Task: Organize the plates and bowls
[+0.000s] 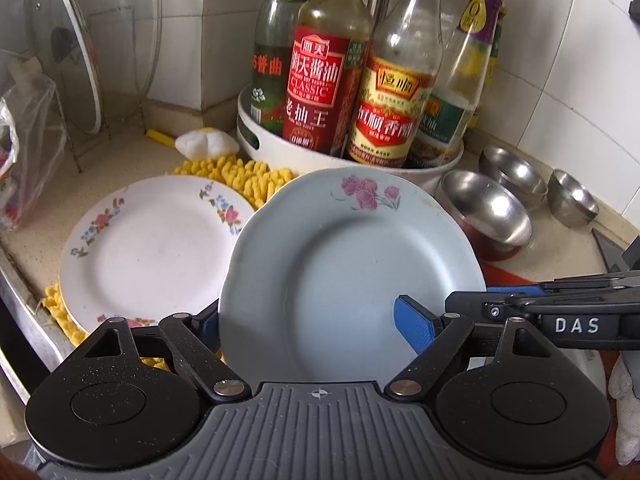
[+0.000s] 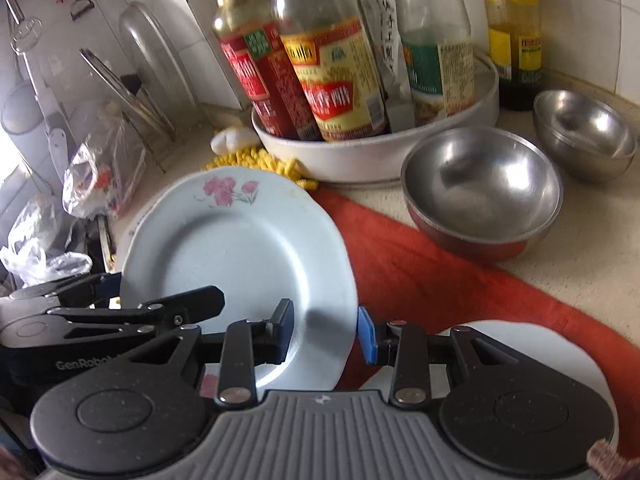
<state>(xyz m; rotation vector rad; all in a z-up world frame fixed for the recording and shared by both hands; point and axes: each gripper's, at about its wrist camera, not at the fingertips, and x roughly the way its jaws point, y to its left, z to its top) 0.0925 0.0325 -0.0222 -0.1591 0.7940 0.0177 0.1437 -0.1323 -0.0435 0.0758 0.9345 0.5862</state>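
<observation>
A pale blue plate (image 1: 340, 248) (image 2: 240, 240) with a pink flower is lifted and tilted over the counter. My right gripper (image 2: 324, 336) is shut on its rim, one finger on the face and the blue pad (image 2: 368, 338) behind the edge. My left gripper (image 1: 312, 326) stands open astride the plate's other side, its blue pad (image 1: 414, 324) above the face and its other finger hidden behind the rim. A white floral plate (image 1: 156, 248) lies to the left on a yellow mat. Three steel bowls (image 1: 488, 208) (image 2: 480, 188) stand to the right; one of them (image 2: 584, 136) seems stacked.
A white round tray (image 2: 360, 156) full of sauce bottles stands just behind the plates. A red cloth (image 2: 420, 264) runs across the counter, with another white plate (image 2: 540, 344) on it under my right gripper. Glass lids (image 1: 64, 48) lean in a rack at the back left, beside plastic bags.
</observation>
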